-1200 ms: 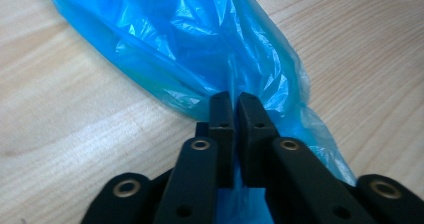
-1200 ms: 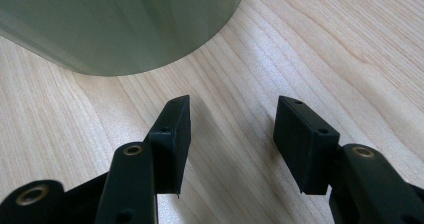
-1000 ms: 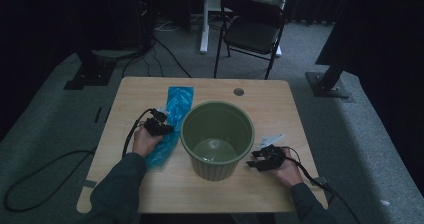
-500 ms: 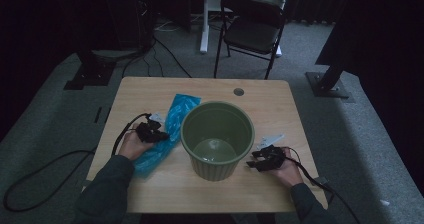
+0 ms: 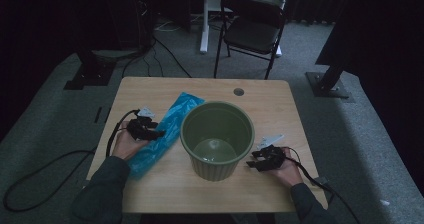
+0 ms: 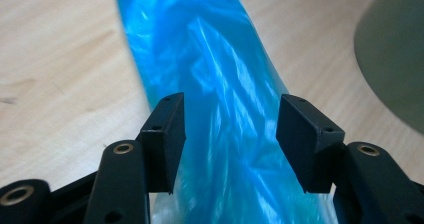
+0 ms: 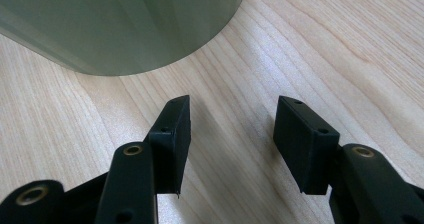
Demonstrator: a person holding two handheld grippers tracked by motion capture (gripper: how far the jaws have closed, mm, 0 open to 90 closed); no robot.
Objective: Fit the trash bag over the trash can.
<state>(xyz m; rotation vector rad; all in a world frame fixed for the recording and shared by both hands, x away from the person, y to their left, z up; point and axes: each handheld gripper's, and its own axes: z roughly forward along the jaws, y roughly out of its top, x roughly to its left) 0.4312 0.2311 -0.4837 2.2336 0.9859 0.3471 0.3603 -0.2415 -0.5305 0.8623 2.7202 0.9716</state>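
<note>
A crumpled blue plastic bag (image 5: 167,126) lies slantwise on the wooden table (image 5: 165,189), left of a big green pot (image 5: 216,170). My left gripper (image 5: 159,132) sits at the bag's middle, and its jaws have just been opening. In the left gripper view the bag (image 6: 220,79) runs between the wide jaws of my left gripper (image 6: 230,134) and the pads do not press it; the pot (image 6: 395,59) is at the right edge. My right gripper (image 5: 252,163) rests open right of the pot. In its own view my right gripper (image 7: 232,139) has bare wood between the jaws, the pot (image 7: 115,24) ahead.
A cable hole (image 5: 238,91) is in the table's far edge. A black folding chair (image 5: 250,31) stands beyond the table. Cables trail over the grey floor (image 5: 45,169) at left, and dark stand bases (image 5: 327,84) flank the table.
My left gripper slid farther up along the bag and its jaws went from shut to wide apart. The bag's far end swung towards the pot. The right hand kept still.
</note>
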